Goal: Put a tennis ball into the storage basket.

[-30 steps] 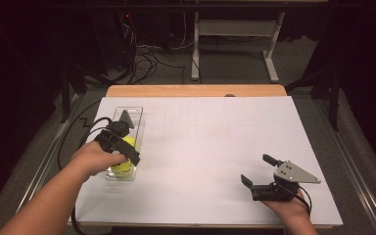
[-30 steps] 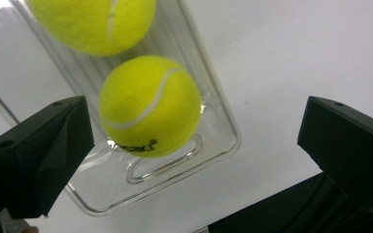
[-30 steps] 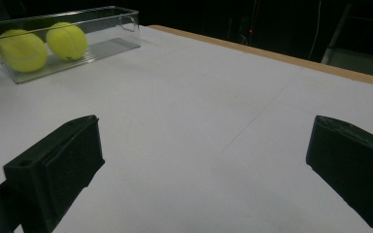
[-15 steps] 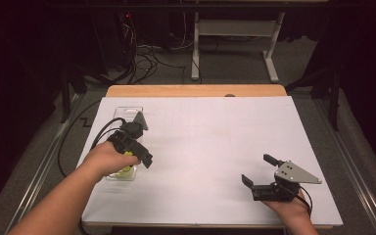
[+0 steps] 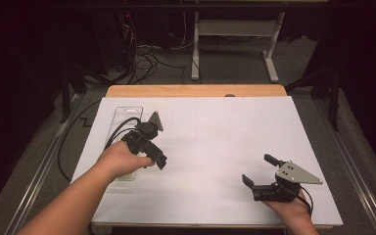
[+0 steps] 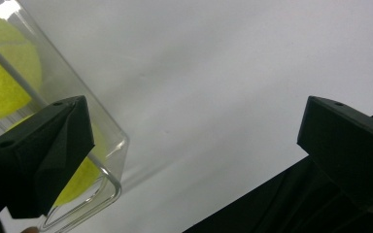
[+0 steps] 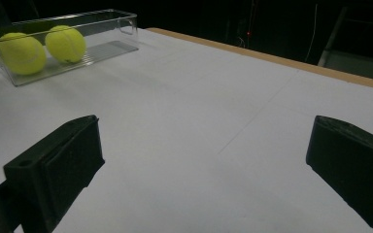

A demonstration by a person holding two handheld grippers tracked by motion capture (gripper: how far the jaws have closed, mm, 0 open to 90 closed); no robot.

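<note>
A clear plastic bin (image 5: pixel 122 114) lies along the left side of the white table. In the right gripper view the bin (image 7: pixel 122 22) holds two yellow tennis balls (image 7: pixel 22 52) (image 7: pixel 66 43). My left gripper (image 5: pixel 152 152) hovers at the bin's near right side, past its wall. In its own view the left gripper (image 6: pixel 194 145) is open over bare white surface, with the bin's corner (image 6: pixel 110 180) and a ball (image 6: pixel 5 73) by the left jaw. My right gripper (image 5: pixel 258 169) rests open at the front right, with nothing between its jaws (image 7: pixel 199 165).
White paper (image 5: pixel 215 142) covers the table, with a wooden edge (image 5: pixel 196 91) at the back. A black cable (image 5: pixel 120 129) runs from the left gripper over the bin. Beyond the table, a metal stand (image 5: pixel 232 29) and loose cables (image 5: pixel 142 54) sit on the floor.
The left gripper has moved right and toward the front, from above the balls in the bin to just outside its right wall. The right gripper has stayed put.
</note>
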